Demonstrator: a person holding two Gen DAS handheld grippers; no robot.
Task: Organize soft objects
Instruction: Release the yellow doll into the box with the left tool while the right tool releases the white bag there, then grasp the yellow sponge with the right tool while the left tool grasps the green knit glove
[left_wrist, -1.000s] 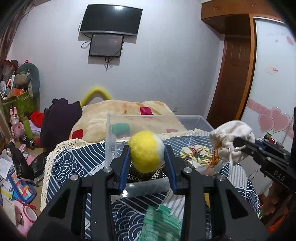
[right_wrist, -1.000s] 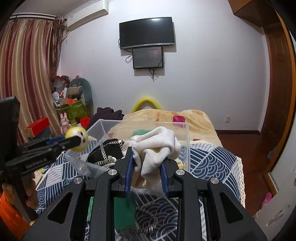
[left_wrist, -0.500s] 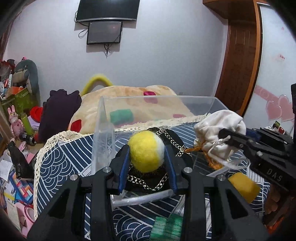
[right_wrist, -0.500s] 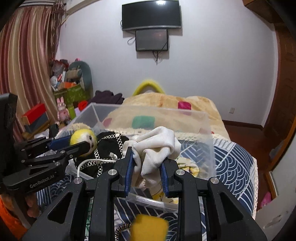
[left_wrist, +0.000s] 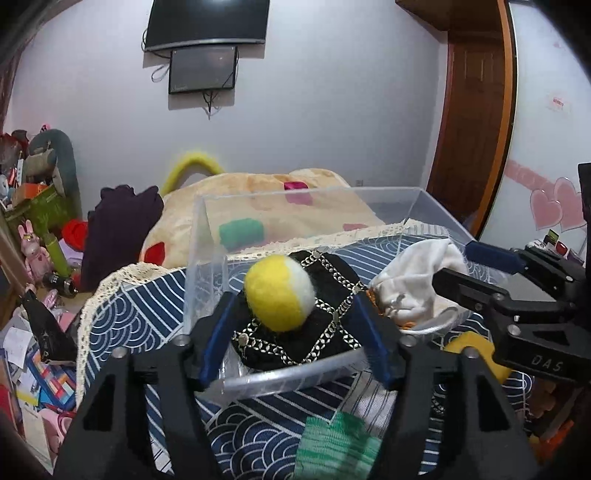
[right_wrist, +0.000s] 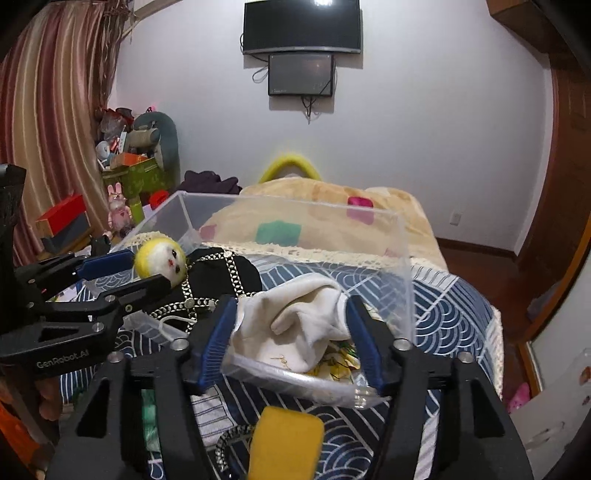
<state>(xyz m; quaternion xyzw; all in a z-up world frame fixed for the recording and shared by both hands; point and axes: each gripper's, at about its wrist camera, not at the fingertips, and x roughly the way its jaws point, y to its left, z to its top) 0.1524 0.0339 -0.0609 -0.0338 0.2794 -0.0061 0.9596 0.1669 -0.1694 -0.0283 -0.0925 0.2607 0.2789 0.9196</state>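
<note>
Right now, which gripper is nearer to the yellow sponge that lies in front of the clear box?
Right. The yellow sponge lies just below the right gripper, between its fingers. The left gripper is farther to the left, by the felt ball.

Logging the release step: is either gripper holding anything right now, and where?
Nothing: left gripper is open around the yellow-and-white felt ball, right gripper open around the cream cloth pouch in the clear plastic box.

Even indoor light, ceiling glare on television (right_wrist: 301, 26), fisheye-warped dark corners
</note>
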